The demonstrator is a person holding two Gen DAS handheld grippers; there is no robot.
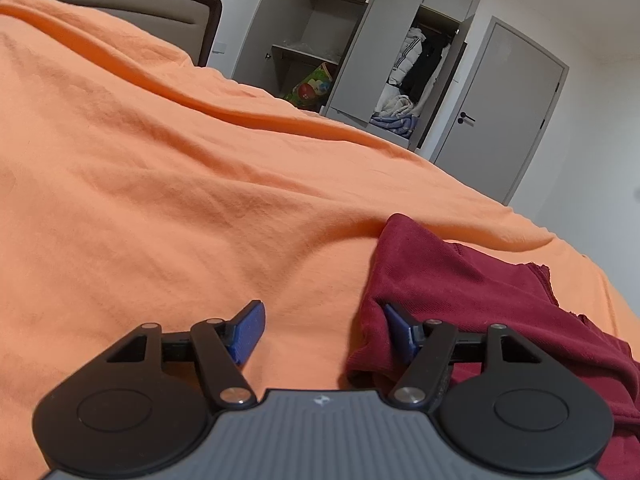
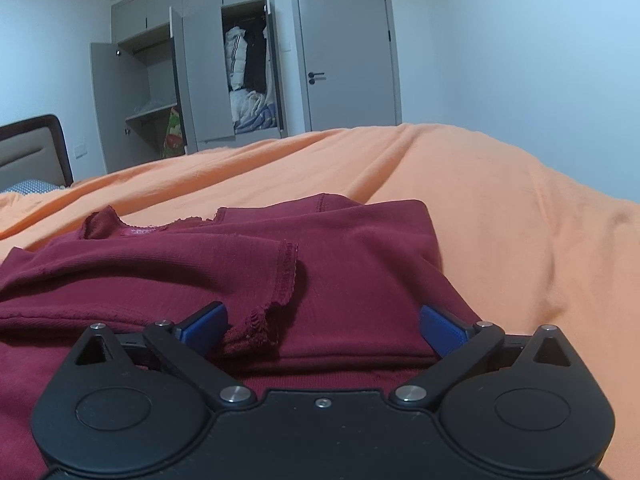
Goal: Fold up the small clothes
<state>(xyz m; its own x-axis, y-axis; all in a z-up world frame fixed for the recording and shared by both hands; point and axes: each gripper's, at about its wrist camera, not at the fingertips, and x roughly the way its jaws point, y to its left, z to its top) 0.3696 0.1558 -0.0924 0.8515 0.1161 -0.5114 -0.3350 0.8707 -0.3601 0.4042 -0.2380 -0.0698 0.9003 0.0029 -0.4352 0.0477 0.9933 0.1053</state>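
The wide orange bed sheet (image 1: 160,168) lies open and flat, with only soft wrinkles, so a gripper can pass freely over most of it. The one obstacle on the sheet is the crumpled dark red knit garment (image 2: 320,248), which rises in loose folds. To the left of this garment the sheet is bare up to the dark-framed padded headboard (image 1: 168,12). To the right of the garment the sheet is also bare, to the bed edge. Behind the garment, the far side of the sheet is free. The grey wardrobe with 2 open doors (image 2: 192,80) stands well apart, beyond the bed.
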